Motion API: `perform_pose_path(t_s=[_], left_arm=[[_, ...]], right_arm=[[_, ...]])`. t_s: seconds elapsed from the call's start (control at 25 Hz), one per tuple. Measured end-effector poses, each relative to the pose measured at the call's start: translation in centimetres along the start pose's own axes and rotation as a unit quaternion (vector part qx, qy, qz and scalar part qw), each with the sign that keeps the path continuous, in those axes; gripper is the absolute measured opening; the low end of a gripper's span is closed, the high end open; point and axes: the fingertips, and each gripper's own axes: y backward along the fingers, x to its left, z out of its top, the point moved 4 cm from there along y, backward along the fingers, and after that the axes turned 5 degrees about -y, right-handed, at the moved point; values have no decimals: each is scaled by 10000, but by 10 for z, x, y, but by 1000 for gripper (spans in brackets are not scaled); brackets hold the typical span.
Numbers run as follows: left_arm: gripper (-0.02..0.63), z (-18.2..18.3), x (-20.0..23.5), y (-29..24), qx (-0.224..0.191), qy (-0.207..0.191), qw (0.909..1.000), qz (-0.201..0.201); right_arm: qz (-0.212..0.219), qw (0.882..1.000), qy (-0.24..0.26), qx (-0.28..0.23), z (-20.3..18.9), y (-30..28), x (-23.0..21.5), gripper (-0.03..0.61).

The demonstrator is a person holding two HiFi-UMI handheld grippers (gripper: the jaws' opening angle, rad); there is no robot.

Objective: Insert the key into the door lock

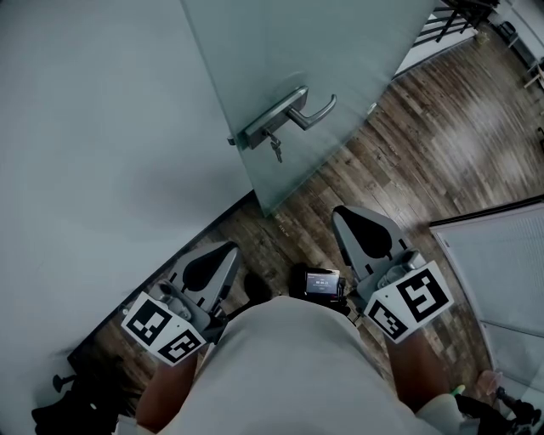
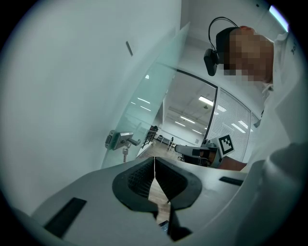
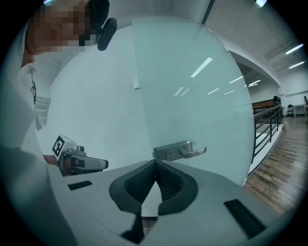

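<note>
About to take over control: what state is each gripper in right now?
Left gripper: closed, holding nothing.
Right gripper: closed, holding nothing.

A wood-plank floor (image 1: 425,127) runs from a pale wall (image 1: 85,127) at left to a slatted white panel (image 1: 501,263) at right (a black railing (image 1: 442,25) stands well beyond), with a small black screened device (image 1: 323,282) low at centre.
</note>
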Motion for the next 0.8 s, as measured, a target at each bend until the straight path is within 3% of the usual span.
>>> perform_pose_path(t_s=[0.8], left_arm=[[18, 1, 6, -3, 58, 72, 9999, -51]], right_arm=[[1, 9999, 41, 111, 0, -12, -1, 12]])
